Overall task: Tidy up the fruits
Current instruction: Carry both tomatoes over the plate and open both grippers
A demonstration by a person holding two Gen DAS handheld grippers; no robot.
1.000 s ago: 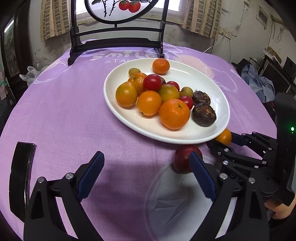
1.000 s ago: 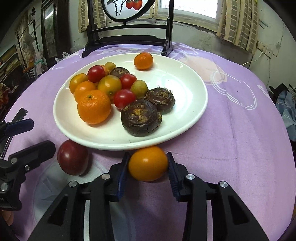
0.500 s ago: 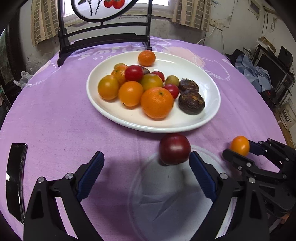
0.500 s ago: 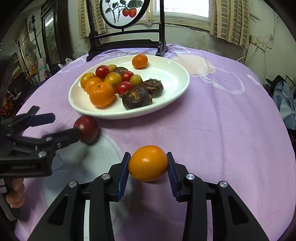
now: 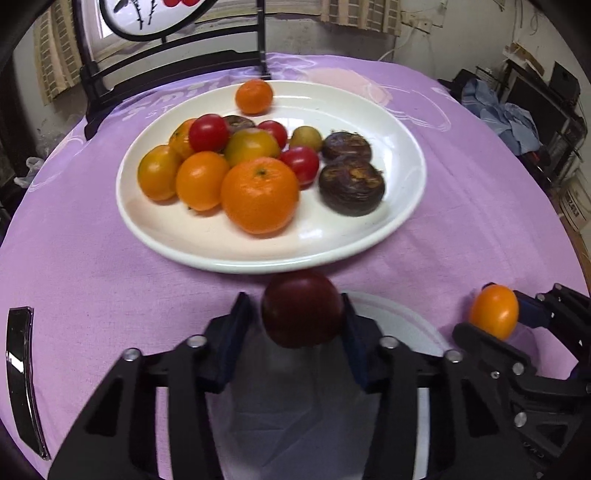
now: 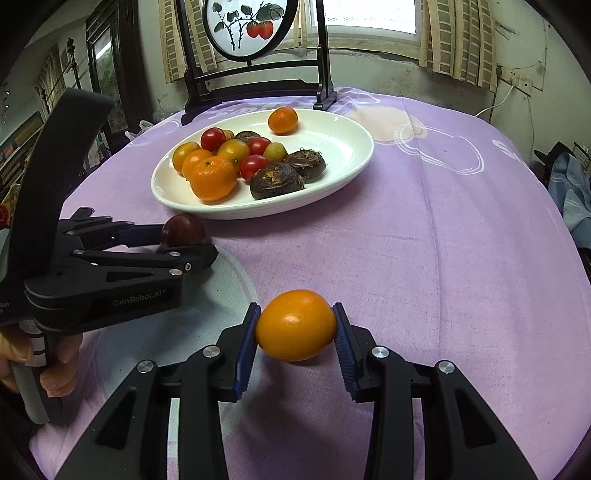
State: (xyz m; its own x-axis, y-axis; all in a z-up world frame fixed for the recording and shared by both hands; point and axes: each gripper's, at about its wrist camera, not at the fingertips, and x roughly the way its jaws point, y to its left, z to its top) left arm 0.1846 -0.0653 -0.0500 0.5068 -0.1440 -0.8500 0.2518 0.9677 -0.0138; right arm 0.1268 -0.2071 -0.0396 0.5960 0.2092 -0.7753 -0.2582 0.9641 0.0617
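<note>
My left gripper (image 5: 301, 321) is shut on a dark red plum (image 5: 302, 308) just in front of the white plate (image 5: 406, 218); the plum also shows in the right wrist view (image 6: 183, 230). My right gripper (image 6: 295, 326) is shut on a small orange fruit (image 6: 295, 325), held above the purple cloth to the right of the left gripper; the fruit also shows in the left wrist view (image 5: 494, 311). The plate holds several oranges, red tomatoes and two dark brown fruits (image 5: 350, 184).
A pale round print (image 5: 306, 406) lies on the purple tablecloth below both grippers. A dark wooden stand with a round painted panel (image 6: 251, 29) stands behind the plate. A dark flat object (image 5: 20, 376) lies at the left edge. Clutter sits off the table at right.
My left gripper has closed on the dark red plum, which was between open fingers before. My right gripper has pulled back from the plate with the orange fruit still held.
</note>
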